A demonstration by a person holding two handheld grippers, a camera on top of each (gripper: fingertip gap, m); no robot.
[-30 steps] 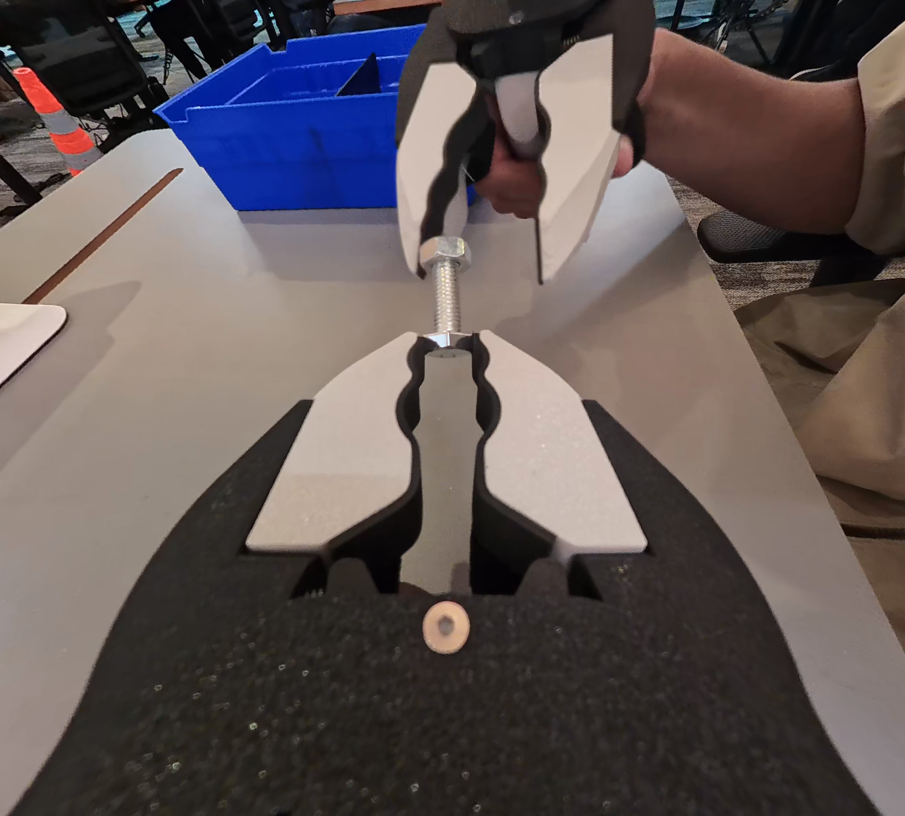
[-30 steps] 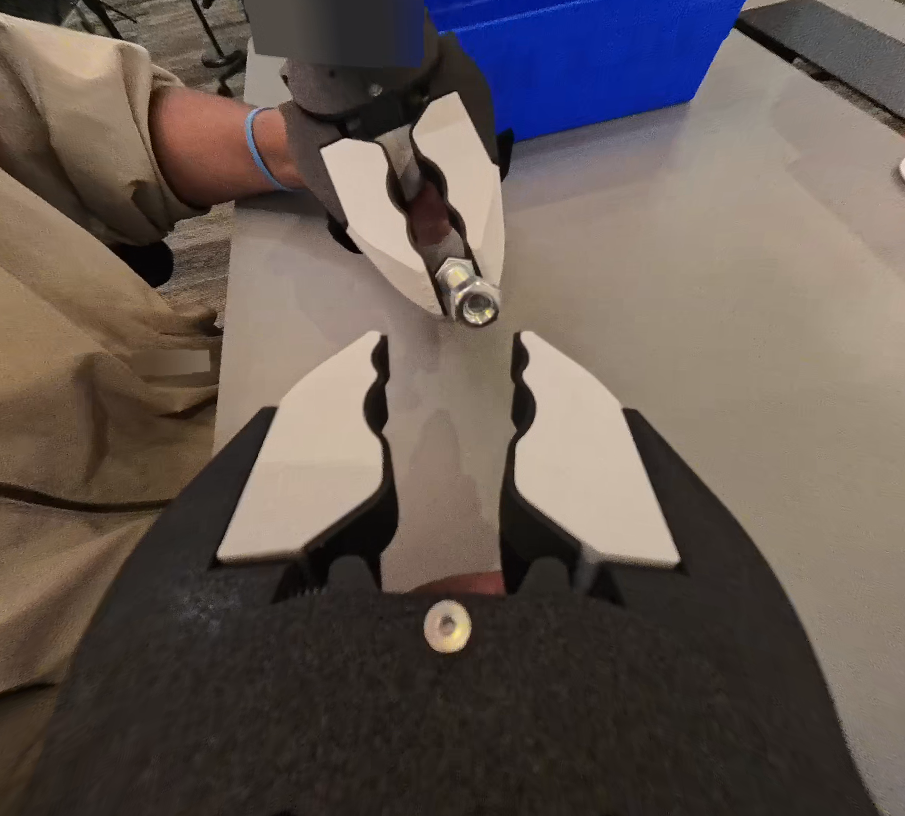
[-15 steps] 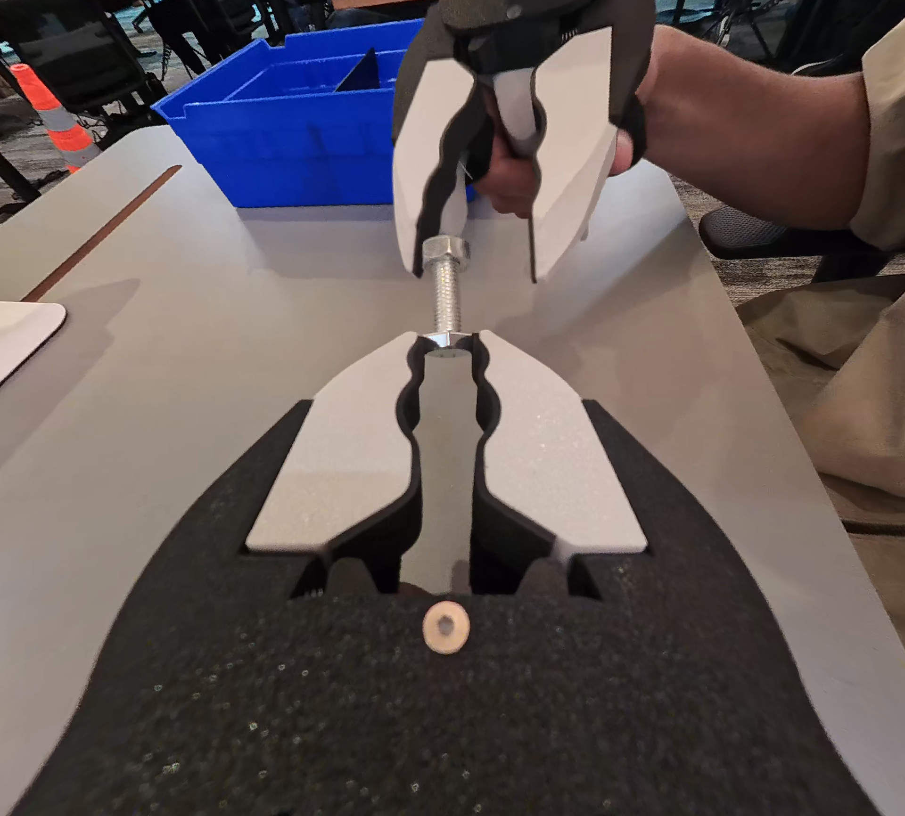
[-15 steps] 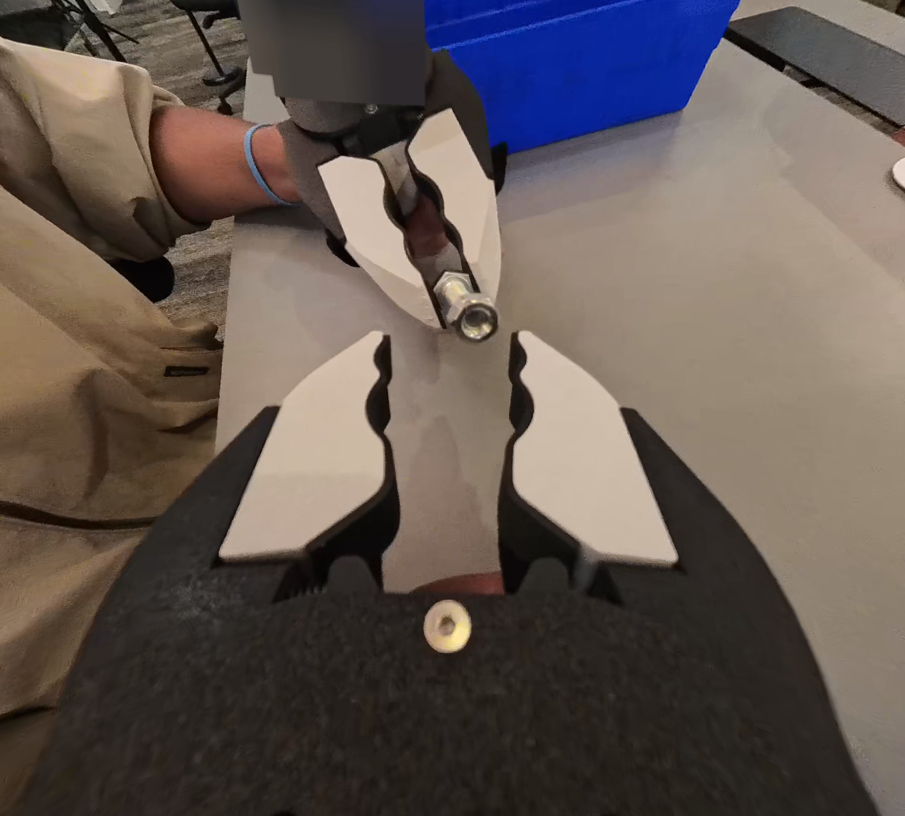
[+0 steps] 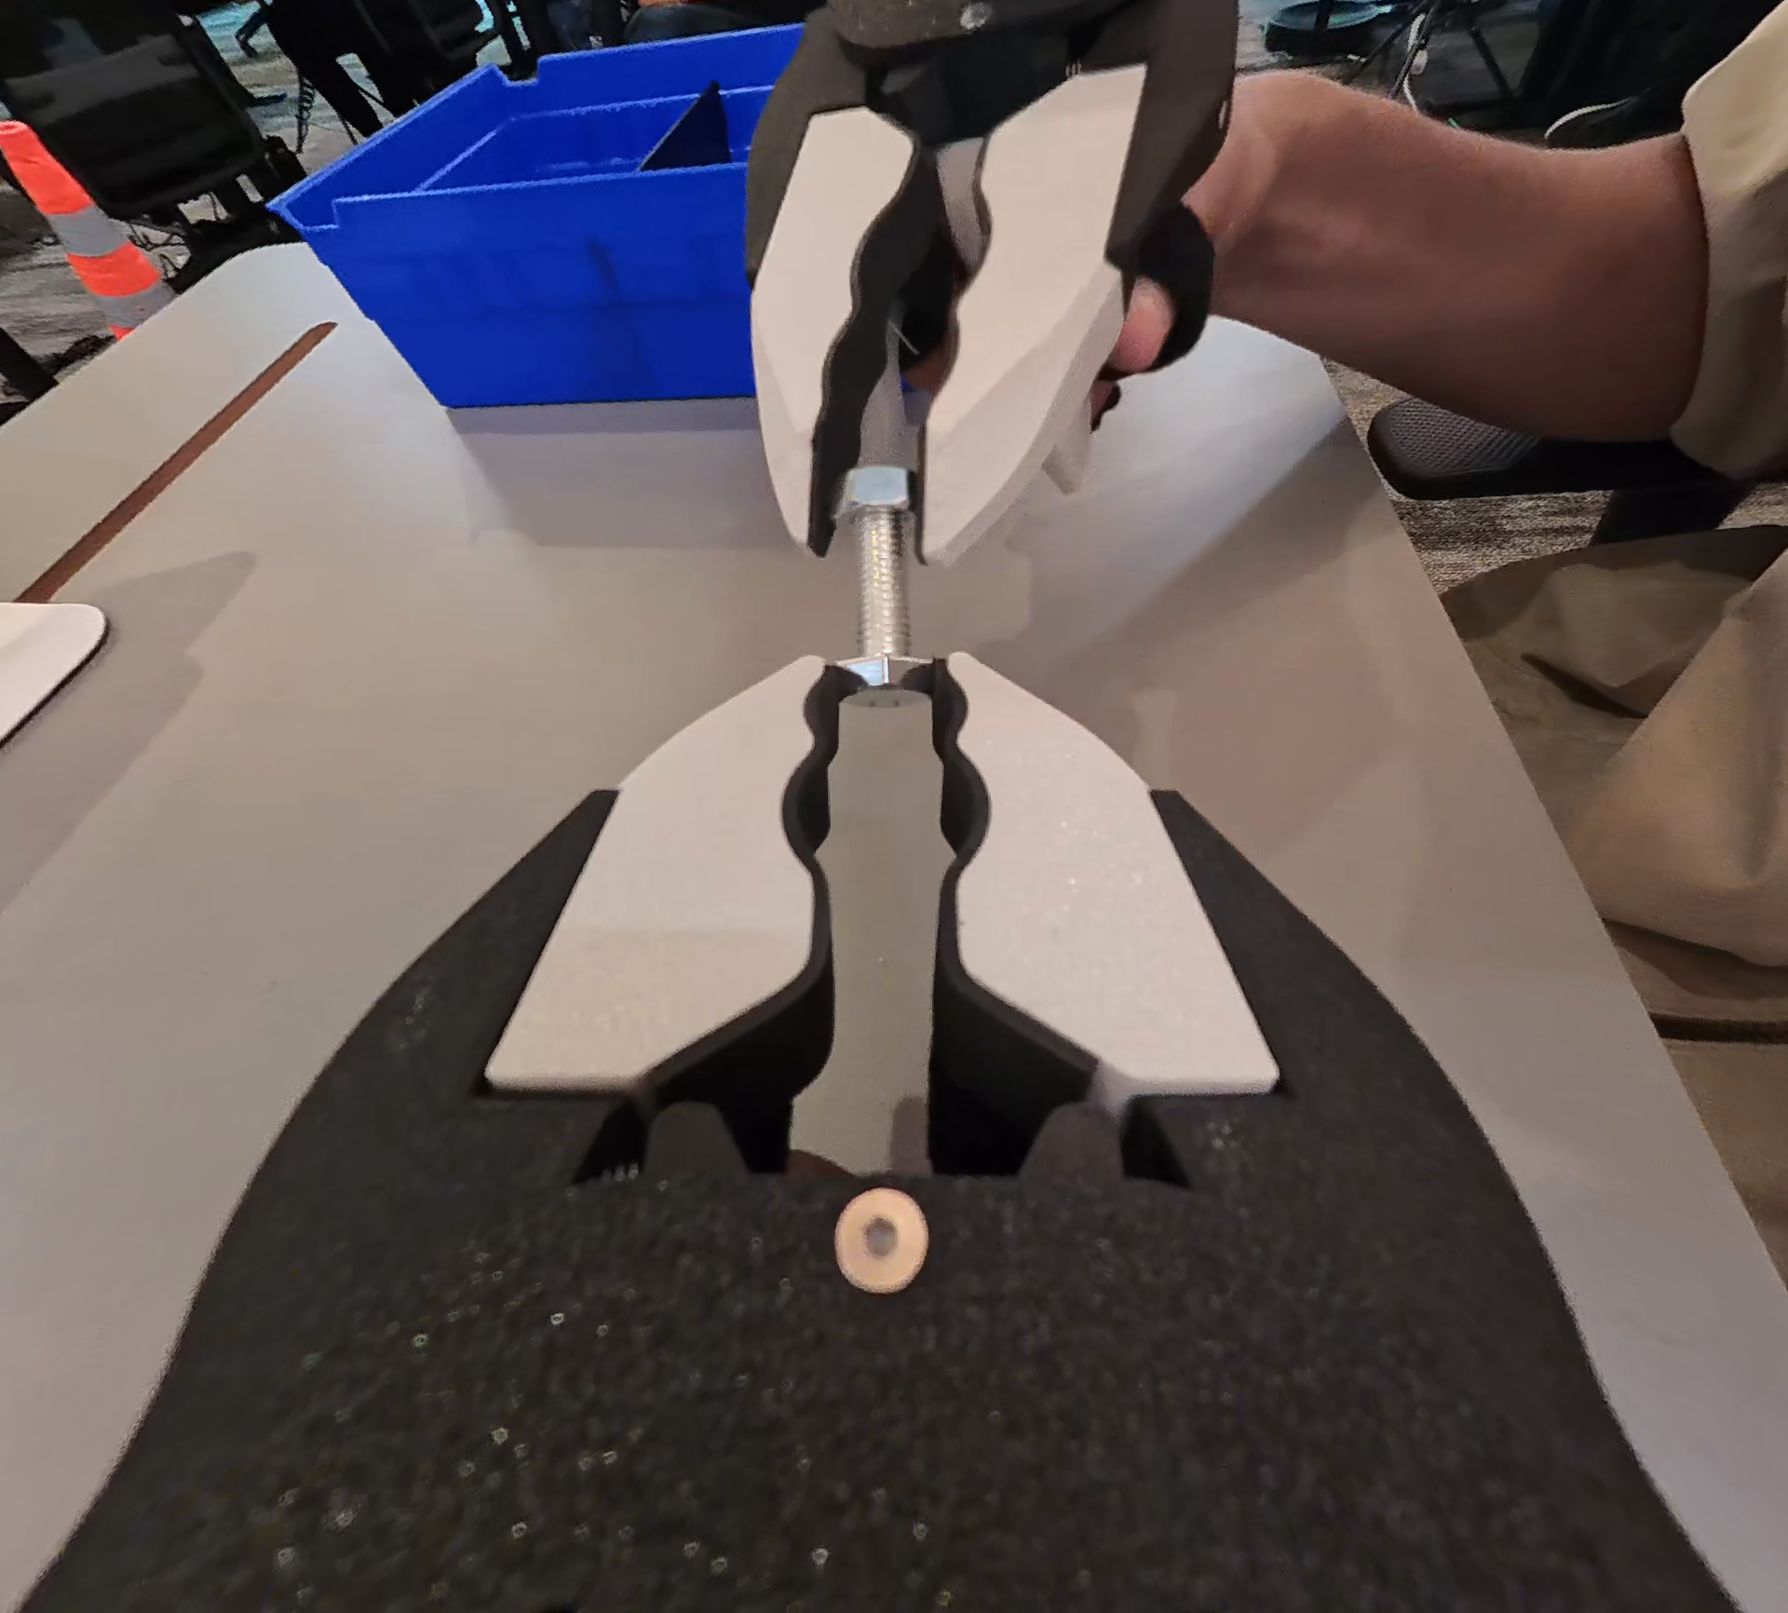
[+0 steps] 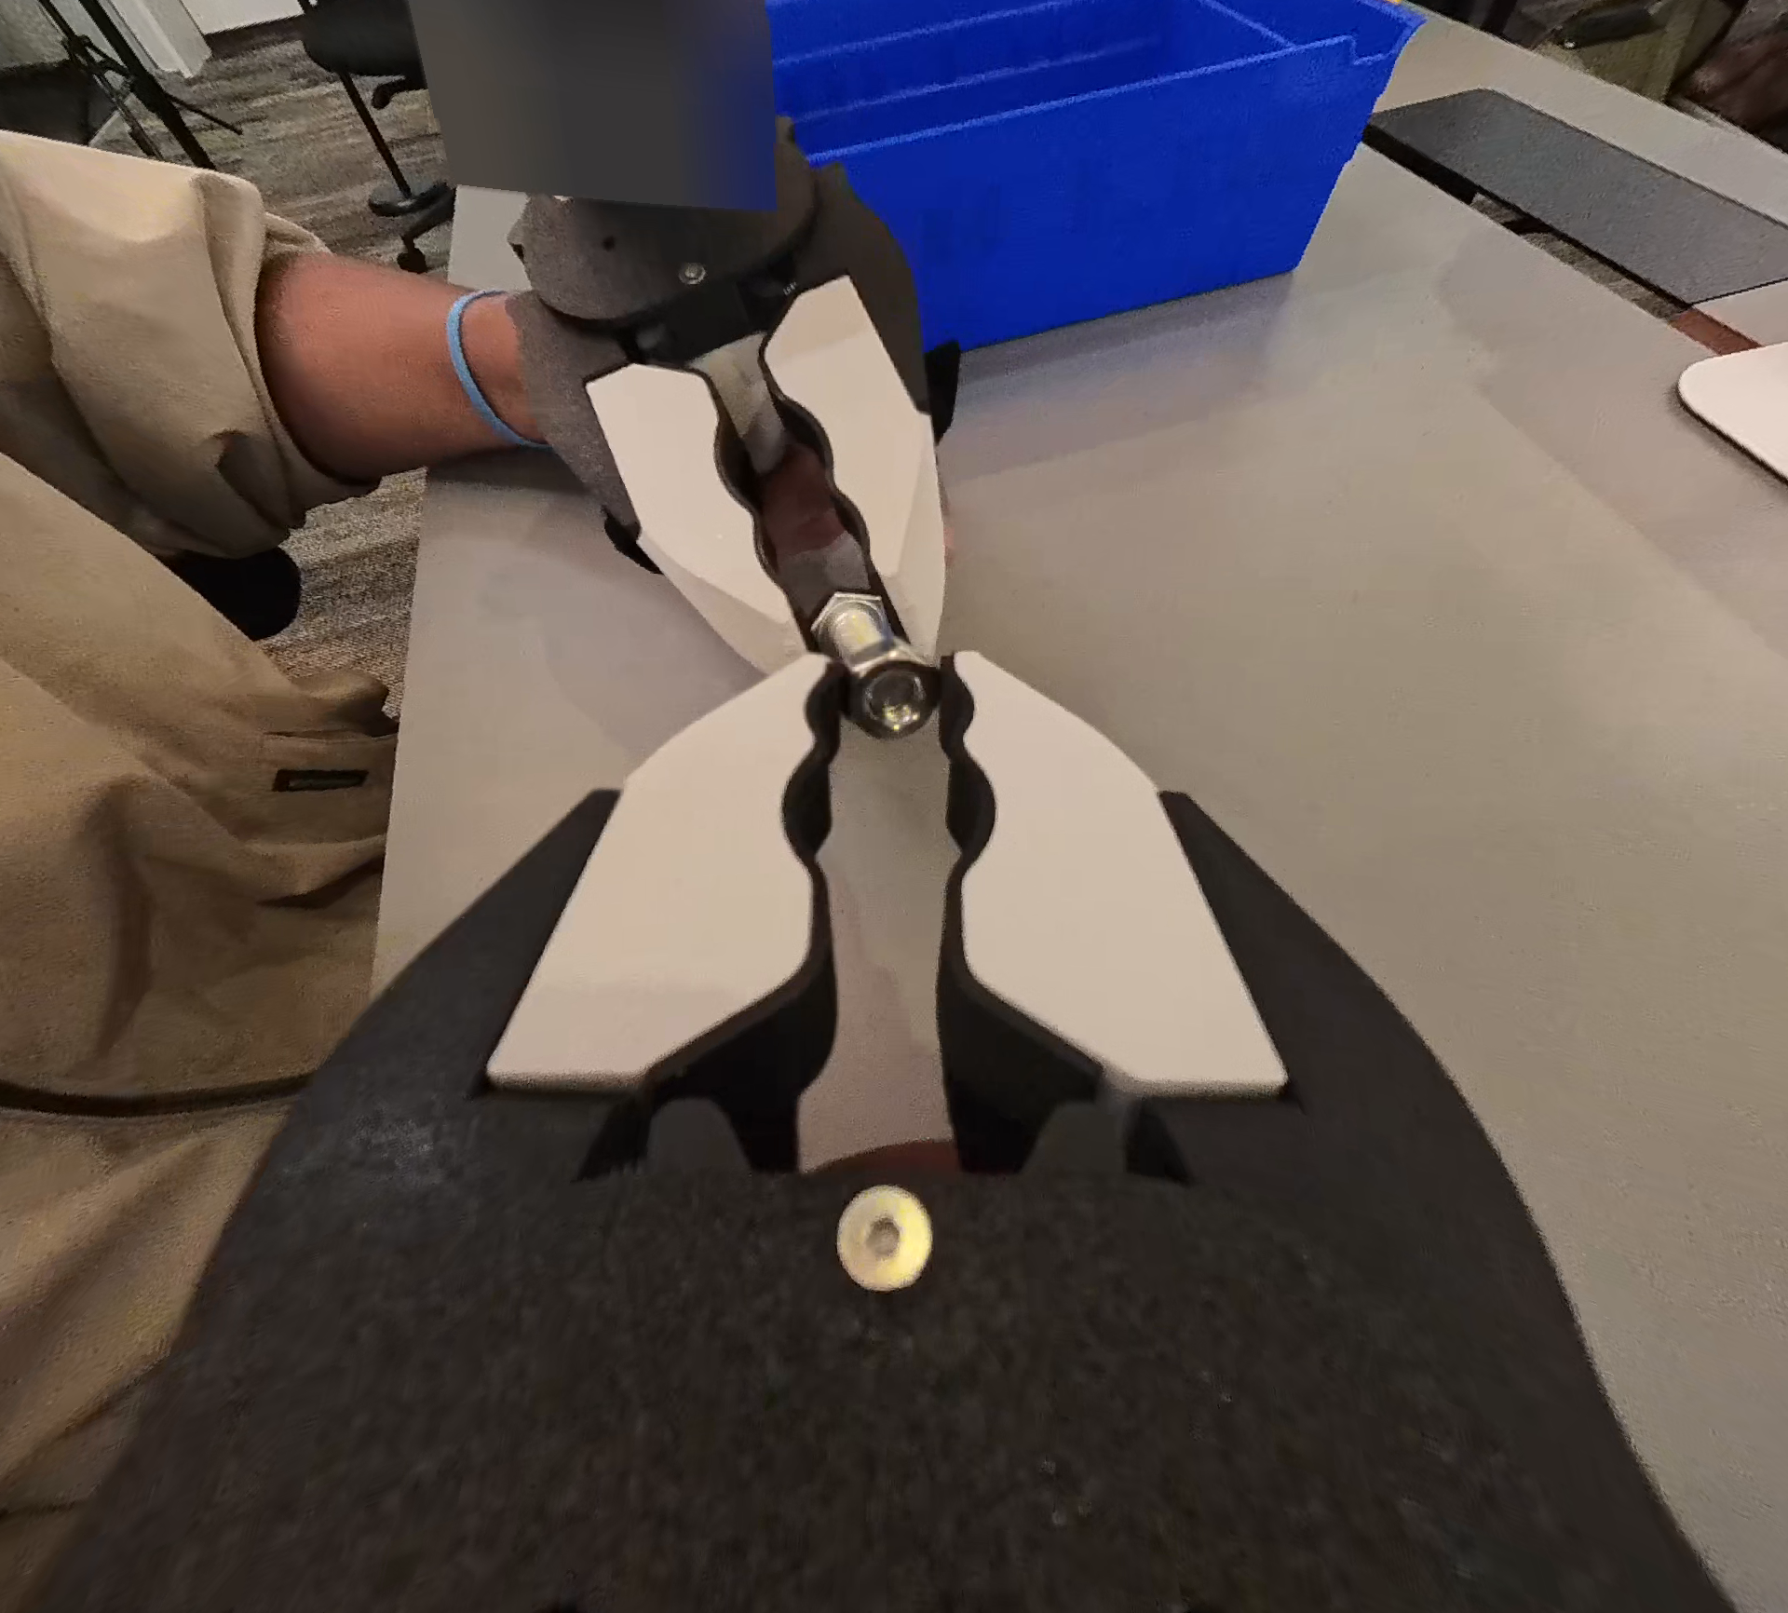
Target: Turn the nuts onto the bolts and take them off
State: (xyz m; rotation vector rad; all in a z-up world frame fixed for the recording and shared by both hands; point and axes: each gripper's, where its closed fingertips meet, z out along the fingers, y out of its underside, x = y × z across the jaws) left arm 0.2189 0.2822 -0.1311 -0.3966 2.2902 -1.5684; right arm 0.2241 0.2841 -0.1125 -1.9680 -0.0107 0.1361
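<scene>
My left jaws pinch the bolt [image 5: 884, 599] head, right jaws pinch its nut [image 6: 885, 693]; bin [image 5: 542, 280] contents at frame top hidden

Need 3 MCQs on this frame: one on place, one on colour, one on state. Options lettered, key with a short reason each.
1. Where is the hex head of the threaded steel bolt?
A. In the left gripper
B. On the grey table
C. In the bin

2. What colour is the plastic bin nearest the grippers?
A. Red
B. Blue
C. White

3. The right gripper is:
A. Wide open
B. Out of view
C. Closed around the silver hex nut

Key: 1 A, the head sits between the left fingertips. 2 B, its walls are blue in both views. 3 C, both fingertips flank the nut closely.
</scene>
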